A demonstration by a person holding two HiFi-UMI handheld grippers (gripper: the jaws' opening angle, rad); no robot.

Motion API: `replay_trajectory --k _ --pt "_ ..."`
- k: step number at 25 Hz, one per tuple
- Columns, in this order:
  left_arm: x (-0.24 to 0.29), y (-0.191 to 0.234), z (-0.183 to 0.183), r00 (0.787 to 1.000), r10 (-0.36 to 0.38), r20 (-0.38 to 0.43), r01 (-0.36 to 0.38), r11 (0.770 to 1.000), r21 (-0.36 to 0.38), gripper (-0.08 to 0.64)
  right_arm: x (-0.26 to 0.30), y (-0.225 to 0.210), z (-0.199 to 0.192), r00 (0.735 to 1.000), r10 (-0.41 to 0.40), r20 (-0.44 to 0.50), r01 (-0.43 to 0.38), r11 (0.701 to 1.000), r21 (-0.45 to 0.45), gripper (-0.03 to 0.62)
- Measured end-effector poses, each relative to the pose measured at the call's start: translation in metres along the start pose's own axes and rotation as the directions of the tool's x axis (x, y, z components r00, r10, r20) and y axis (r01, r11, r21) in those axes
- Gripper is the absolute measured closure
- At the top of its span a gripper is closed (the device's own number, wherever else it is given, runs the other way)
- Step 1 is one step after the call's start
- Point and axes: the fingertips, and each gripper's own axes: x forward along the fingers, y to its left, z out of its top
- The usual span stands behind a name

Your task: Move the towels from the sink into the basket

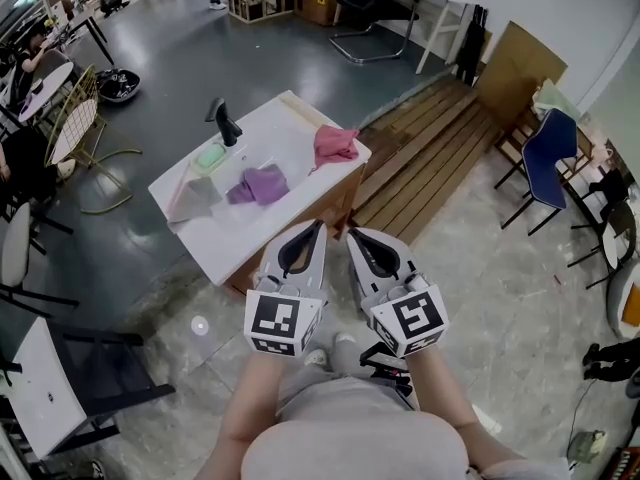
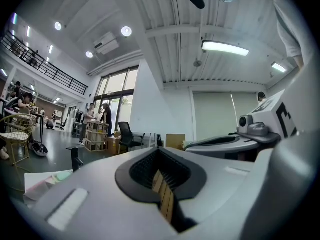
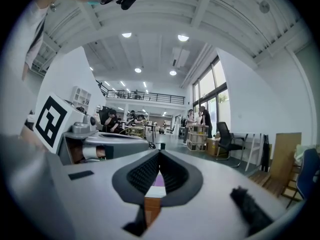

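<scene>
A white sink unit stands ahead of me with a black faucet. On it lie a pink towel at the right edge, a purple towel in the middle, a grey towel at the left and a small green cloth by the faucet. My left gripper and right gripper are held side by side short of the sink's near edge, both shut and empty. A gold wire basket stands on the floor to the left of the sink. A sliver of purple towel shows between the right jaws' hollow.
A wooden pallet platform lies right of the sink. Chairs stand at the right, and a white table and chair at the lower left. People stand by a wooden crate far back.
</scene>
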Motion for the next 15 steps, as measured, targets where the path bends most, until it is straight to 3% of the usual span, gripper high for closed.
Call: replay_trajectory --k 15 --pt "0.055 0.013 -0.003 1.000 0.012 -0.020 -0.012 1.000 -0.002 0.555 0.030 -0.048 -0.004 1.000 0.012 0.011 -0.013 1.000 0.027 0.575"
